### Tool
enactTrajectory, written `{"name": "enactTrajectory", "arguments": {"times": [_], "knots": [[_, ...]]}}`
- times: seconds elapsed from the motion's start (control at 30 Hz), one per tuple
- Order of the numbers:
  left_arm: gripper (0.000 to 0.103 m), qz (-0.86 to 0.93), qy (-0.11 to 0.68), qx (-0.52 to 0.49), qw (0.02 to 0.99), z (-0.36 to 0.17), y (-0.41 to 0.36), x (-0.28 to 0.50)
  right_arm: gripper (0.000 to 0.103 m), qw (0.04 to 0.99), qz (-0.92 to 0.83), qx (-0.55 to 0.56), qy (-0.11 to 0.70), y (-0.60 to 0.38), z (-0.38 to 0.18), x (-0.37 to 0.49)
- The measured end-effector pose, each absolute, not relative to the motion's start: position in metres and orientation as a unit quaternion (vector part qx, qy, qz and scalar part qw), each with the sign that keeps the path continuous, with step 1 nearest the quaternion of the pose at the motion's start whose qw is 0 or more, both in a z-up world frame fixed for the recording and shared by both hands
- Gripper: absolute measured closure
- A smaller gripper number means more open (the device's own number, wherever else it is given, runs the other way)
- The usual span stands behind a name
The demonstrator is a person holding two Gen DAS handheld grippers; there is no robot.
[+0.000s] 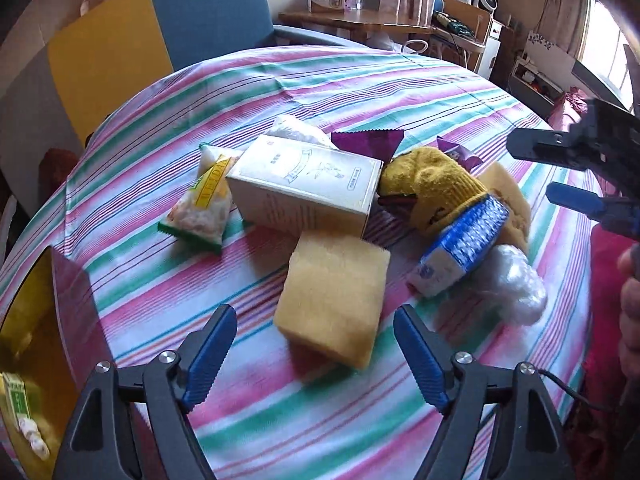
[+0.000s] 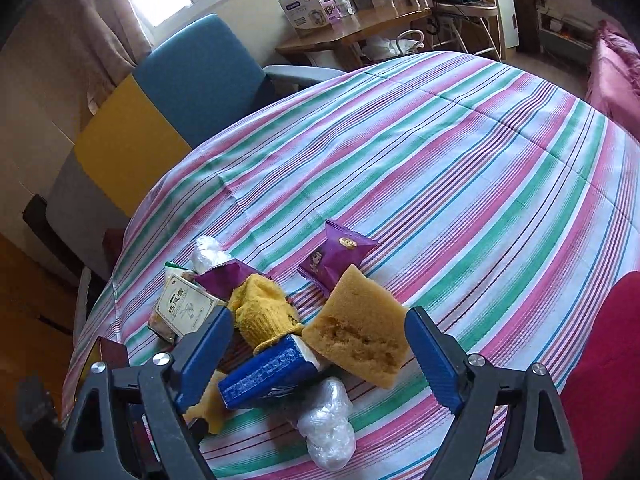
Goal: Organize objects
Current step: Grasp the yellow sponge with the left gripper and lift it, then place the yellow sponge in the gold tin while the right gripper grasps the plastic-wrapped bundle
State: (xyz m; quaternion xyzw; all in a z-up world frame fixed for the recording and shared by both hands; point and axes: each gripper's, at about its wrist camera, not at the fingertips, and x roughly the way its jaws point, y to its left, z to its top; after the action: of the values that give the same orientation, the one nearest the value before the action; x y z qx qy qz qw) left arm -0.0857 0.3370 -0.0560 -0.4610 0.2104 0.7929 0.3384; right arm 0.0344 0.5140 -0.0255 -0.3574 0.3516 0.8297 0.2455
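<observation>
Striped cloth in pink, green and white covers the round table [image 1: 360, 80], with a blue chair [image 1: 208, 12] and a wooden side desk beyond its far edge.

Nearest the left wrist camera, the left claw [image 1: 316, 354] hangs released, its blue pads spread wide and tilted steeply down, nothing between them. Just past its fingertips a yellow sponge [image 1: 334, 298] lies flat, long axis running away from the claw toward the table's middle. Behind it sits a cream carton [image 1: 308, 184], long side running crosswise, with a green-and-yellow snack packet [image 1: 204, 200] just beside its left end. To the right, a yellow knit glove [image 1: 430, 186] lies against the carton, and a blue-and-white box [image 1: 460, 248] leans on the glove, long axis slanting toward the near edge. A clear plastic wad [image 1: 516, 284] touches that box. A purple wrapper [image 1: 366, 140] sits behind the carton.

The right claw [image 2: 320, 354] is also released, jaws wide, angled down over the blue box, glove and a second sponge [image 2: 360, 332]; whether its left pad touches anything is hard to tell. Farther off lies a purple snack pack [image 2: 334, 256], one corner pointing toward the table's far edge.
</observation>
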Motion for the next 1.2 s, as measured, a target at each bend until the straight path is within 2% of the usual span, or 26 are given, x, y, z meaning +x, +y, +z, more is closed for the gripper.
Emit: {"name": "enactTrajectory", "arguments": {"times": [0.13,0.17,0.2,0.33,0.5,0.73,1.03,1.1,1.17,1.2], "knots": [[0.022,0.784,0.218,-0.480,0.327,-0.073,0.349,-0.099,0.015,0.243,0.829,-0.358,0.356,0.516,-0.027,0.035],[0.033,0.781,0.207,-0.488,0.331,-0.076,0.349,-0.101,0.015,0.244,0.828,-0.358,0.356,0.517,-0.027,0.034],[0.048,0.770,0.178,-0.504,0.349,-0.079,0.347,-0.102,0.015,0.243,0.828,-0.358,0.356,0.517,-0.027,0.034],[0.050,0.782,0.162,-0.486,0.355,-0.072,0.330,-0.082,0.015,0.247,0.828,-0.353,0.359,0.521,-0.027,0.037],[0.050,0.790,0.144,-0.478,0.355,-0.062,0.300,-0.057,0.021,0.237,0.830,-0.362,0.352,0.517,-0.028,0.032],[0.050,0.801,0.115,-0.475,0.346,-0.051,0.267,-0.036,0.041,0.225,0.827,-0.395,0.331,0.505,-0.032,0.025],[0.050,0.815,0.086,-0.454,0.348,-0.025,0.239,-0.021,0.042,0.239,0.786,-0.519,0.235,0.465,-0.049,0.013],[0.050,0.819,0.081,-0.446,0.351,-0.018,0.234,-0.020,0.045,0.247,0.771,-0.546,0.216,0.463,-0.059,0.009],[0.050,0.823,0.076,-0.443,0.349,-0.015,0.228,-0.020,0.061,0.250,0.763,-0.562,0.200,0.461,-0.067,0.005],[0.050,0.823,0.071,-0.443,0.347,-0.013,0.223,-0.021,0.066,0.249,0.753,-0.579,0.190,0.460,-0.072,0.003]]}}
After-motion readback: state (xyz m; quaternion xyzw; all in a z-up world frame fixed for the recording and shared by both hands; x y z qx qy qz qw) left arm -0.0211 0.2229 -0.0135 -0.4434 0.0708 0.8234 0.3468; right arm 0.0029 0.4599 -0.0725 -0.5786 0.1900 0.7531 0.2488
